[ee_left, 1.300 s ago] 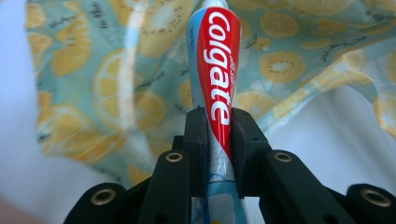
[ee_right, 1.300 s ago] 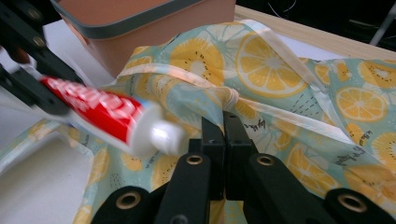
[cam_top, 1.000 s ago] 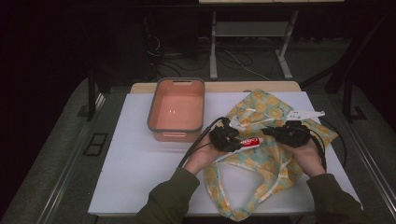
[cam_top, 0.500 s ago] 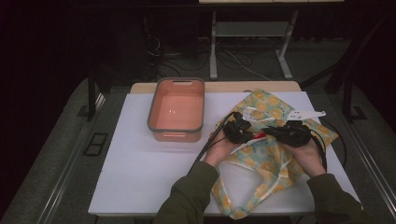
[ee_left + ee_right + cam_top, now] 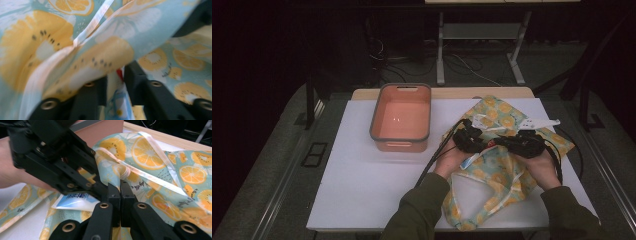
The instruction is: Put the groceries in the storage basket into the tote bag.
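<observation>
On the white table (image 5: 362,190), a pale blue cloth bag printed with orange citrus slices (image 5: 499,172) lies to the right of a salmon-pink plastic tub with a grey rim (image 5: 401,117). The right gripper (image 5: 512,144) has its 2 jaws pressed tight together on a fold of the bag's fabric, as the right gripper view (image 5: 120,185) makes plain. The left gripper (image 5: 473,141) sits just beside it at the bag's mouth. Its jaws have just been opening and now stand slightly apart, with a small white-and-blue soft tube with a red end (image 5: 117,100) between them; whether the pads press on it cannot be told.
</observation>
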{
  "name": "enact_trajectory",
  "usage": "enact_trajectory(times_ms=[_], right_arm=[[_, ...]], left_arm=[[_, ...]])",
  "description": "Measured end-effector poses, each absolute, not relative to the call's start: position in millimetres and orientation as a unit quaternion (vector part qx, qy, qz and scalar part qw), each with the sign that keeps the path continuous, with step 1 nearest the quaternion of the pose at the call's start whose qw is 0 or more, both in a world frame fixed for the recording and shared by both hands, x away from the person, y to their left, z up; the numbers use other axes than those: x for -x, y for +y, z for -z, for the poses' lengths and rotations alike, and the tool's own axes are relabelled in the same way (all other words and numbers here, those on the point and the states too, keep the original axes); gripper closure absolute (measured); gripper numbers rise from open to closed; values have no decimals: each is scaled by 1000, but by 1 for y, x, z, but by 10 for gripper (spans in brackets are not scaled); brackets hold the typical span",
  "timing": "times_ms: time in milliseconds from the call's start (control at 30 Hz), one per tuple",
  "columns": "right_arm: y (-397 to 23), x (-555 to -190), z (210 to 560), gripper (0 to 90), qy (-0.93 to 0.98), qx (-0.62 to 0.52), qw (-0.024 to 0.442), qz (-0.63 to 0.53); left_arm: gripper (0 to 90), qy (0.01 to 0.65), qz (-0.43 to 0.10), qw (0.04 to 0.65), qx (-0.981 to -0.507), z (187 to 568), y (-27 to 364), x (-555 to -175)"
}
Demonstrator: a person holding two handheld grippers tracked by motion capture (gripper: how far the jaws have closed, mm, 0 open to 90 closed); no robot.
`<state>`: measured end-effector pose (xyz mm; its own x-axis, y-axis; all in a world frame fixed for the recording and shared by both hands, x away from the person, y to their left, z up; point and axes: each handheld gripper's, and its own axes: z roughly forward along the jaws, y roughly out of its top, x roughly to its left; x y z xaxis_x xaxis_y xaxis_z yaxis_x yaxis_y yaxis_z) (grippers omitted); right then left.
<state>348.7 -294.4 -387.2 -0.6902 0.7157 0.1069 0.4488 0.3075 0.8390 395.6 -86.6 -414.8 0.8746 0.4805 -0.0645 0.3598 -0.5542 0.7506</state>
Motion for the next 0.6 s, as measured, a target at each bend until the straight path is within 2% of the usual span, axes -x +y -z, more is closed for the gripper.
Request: enact_trajectory(times_ms=[133, 400, 600], right_arm=[[-293, -349, 388, 892, 797, -365, 144, -459], [-292, -349, 390, 892, 800, -364, 144, -455], [-290, -349, 391, 892, 803, -363, 142, -451]], left_arm=[[576, 235, -76, 409, -878, 409, -68, -386], [504, 235, -81, 428, -869, 392, -21, -357], [418, 254, -108, 396, -876, 403, 8, -336]])
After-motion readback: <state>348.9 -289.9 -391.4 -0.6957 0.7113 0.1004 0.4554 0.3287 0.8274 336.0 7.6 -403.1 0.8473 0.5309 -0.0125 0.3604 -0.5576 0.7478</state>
